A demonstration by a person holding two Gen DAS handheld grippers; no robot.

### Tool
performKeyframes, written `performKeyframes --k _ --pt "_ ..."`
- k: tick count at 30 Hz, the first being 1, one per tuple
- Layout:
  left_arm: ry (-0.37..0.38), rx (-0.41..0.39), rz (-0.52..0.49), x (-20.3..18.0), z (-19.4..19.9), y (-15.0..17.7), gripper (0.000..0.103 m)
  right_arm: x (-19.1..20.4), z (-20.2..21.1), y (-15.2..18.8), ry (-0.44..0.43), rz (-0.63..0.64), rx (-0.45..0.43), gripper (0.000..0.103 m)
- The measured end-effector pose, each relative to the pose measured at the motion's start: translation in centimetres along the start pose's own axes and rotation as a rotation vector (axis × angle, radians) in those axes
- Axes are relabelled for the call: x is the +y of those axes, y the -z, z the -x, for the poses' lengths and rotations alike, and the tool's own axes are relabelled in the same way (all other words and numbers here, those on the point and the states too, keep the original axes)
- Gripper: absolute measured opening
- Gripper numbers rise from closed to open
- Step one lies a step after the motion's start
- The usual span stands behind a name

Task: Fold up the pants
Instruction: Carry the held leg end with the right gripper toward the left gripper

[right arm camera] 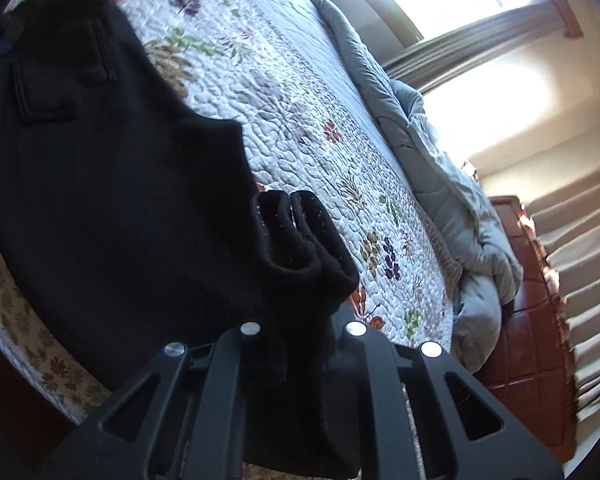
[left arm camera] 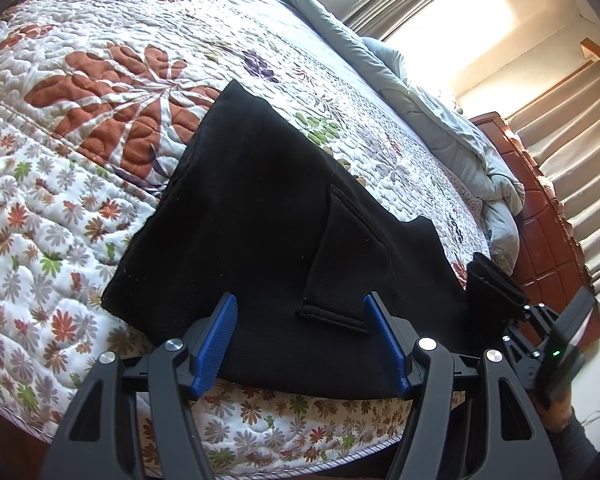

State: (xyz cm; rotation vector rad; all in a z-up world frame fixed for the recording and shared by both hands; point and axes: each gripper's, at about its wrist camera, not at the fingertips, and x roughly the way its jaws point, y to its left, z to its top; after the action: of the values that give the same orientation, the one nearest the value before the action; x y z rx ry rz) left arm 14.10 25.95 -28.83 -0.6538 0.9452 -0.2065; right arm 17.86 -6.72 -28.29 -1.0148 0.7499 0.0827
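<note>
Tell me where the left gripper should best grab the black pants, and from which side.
Probably the near hem of the pants, at the bed's front edge. It lies flat between the open left gripper, so coming from the near side lets one finger slip under that free edge. The right gripper is already shut on the bunched corner beside it.

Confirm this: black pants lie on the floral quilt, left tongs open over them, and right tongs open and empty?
Not quite. The right tongs are shut on a bunched fold of the black pants, as the right wrist view shows. The rest holds: the pants lie on the floral quilt, left tongs open over them.
</note>
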Motion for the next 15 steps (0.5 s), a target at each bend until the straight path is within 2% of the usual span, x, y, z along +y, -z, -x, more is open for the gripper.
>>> performKeyframes --k 11,15 --pt "0.014 0.002 0.002 0.5 0.1 -0.1 0.066 5.8 -1.9 1.1 0.101 0.232 0.008 0.01" --pt "0.015 0.003 0.002 0.6 0.1 -0.1 0.066 7.0 -2.3 1.5 0.094 0.263 0.016 0.012"
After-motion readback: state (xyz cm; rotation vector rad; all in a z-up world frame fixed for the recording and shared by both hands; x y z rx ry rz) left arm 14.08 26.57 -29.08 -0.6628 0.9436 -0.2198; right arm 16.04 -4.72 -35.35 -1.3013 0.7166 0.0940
